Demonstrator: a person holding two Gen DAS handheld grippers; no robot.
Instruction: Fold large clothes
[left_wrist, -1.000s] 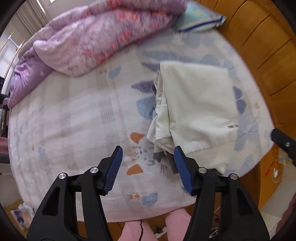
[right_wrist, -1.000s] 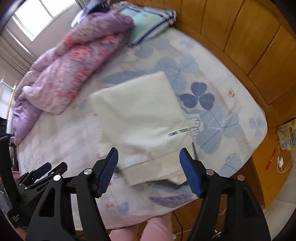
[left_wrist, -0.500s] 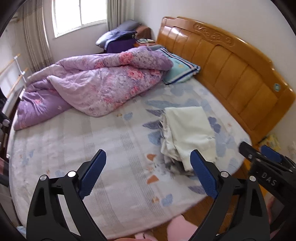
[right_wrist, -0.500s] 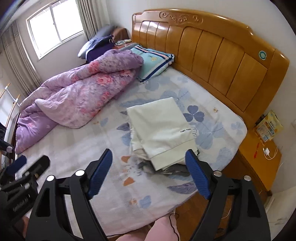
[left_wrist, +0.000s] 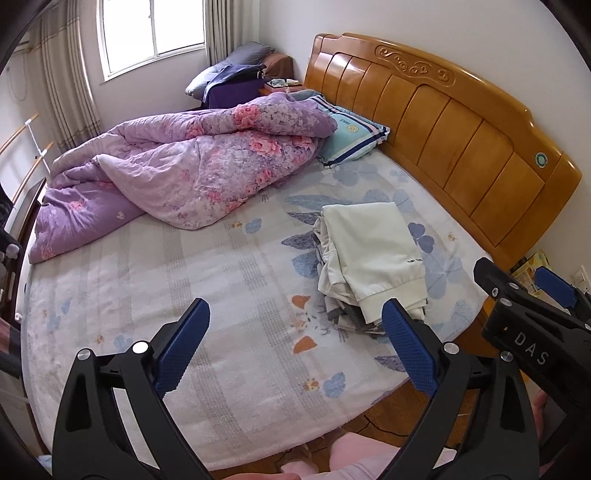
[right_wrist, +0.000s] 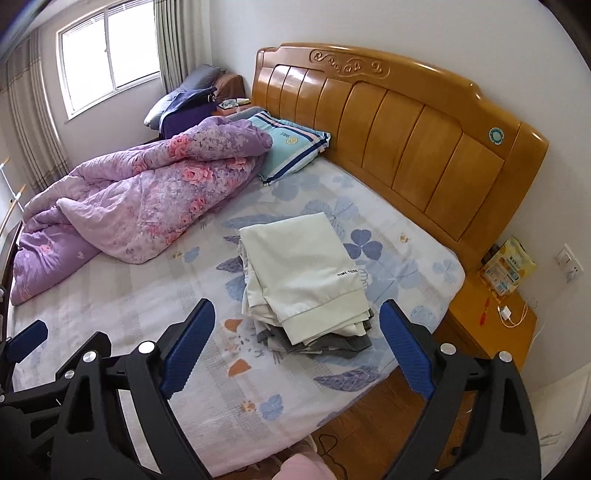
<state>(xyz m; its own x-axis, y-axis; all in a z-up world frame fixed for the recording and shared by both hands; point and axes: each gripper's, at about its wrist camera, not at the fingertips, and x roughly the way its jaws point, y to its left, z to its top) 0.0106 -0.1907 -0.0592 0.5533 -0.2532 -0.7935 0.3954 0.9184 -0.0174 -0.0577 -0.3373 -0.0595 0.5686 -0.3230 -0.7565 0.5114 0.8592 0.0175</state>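
A folded cream-white garment (left_wrist: 373, 251) lies on top of a small stack of folded clothes on the bed's right side, near the near edge; it also shows in the right wrist view (right_wrist: 306, 273). Grey folded clothes (right_wrist: 332, 341) stick out under it. My left gripper (left_wrist: 295, 349) is open and empty, held above the bed's near edge, well back from the stack. My right gripper (right_wrist: 297, 349) is open and empty, also pulled back from the stack. The right gripper's body shows at the right of the left wrist view (left_wrist: 532, 321).
A crumpled purple floral quilt (left_wrist: 177, 177) covers the bed's far left. A teal striped pillow (left_wrist: 354, 136) lies by the wooden headboard (left_wrist: 461, 129). The patterned sheet (left_wrist: 184, 280) is bare at left. A bedside table (right_wrist: 491, 325) with a bag and cable stands right.
Both grippers have pulled up and back from the stack, so the whole bed now shows. Both jaws opened wider. The folded white garment stays on the stack.
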